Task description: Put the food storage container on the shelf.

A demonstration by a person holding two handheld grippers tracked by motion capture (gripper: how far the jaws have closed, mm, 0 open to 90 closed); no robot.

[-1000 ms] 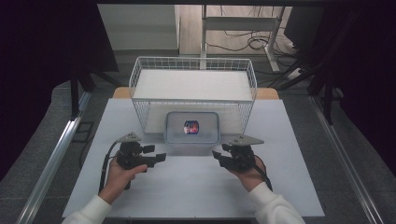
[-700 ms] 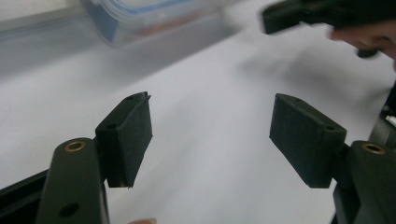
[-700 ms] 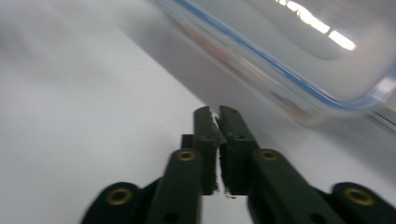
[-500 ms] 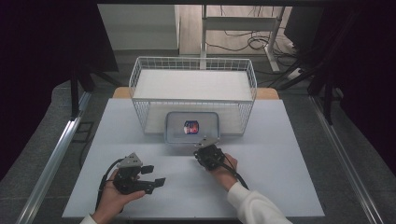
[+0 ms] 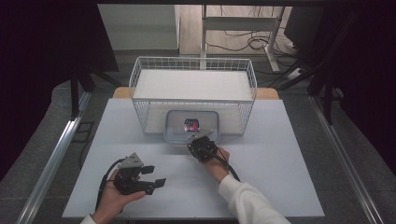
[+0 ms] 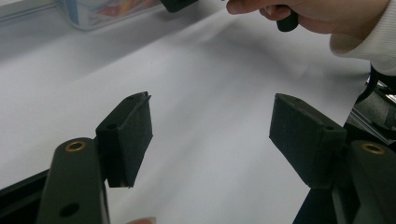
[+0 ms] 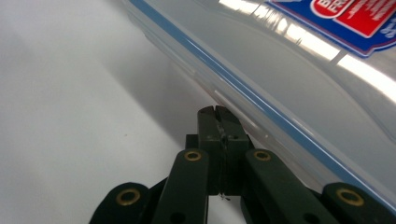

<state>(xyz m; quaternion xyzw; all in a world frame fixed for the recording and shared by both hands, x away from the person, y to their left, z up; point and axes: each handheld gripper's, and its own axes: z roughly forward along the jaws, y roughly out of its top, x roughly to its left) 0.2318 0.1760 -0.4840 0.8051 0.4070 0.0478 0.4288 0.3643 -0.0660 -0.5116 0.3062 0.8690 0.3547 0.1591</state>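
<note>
Clear lidded container, blue-rimmed, flat before wire basket, contents unclear

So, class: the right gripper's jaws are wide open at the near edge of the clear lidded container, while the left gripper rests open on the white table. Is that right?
Not quite. The right gripper has its jaws shut together, with nothing between them, as the right gripper view shows. It is at the near edge of the clear lidded container, and the left gripper is open over the white table.
</note>
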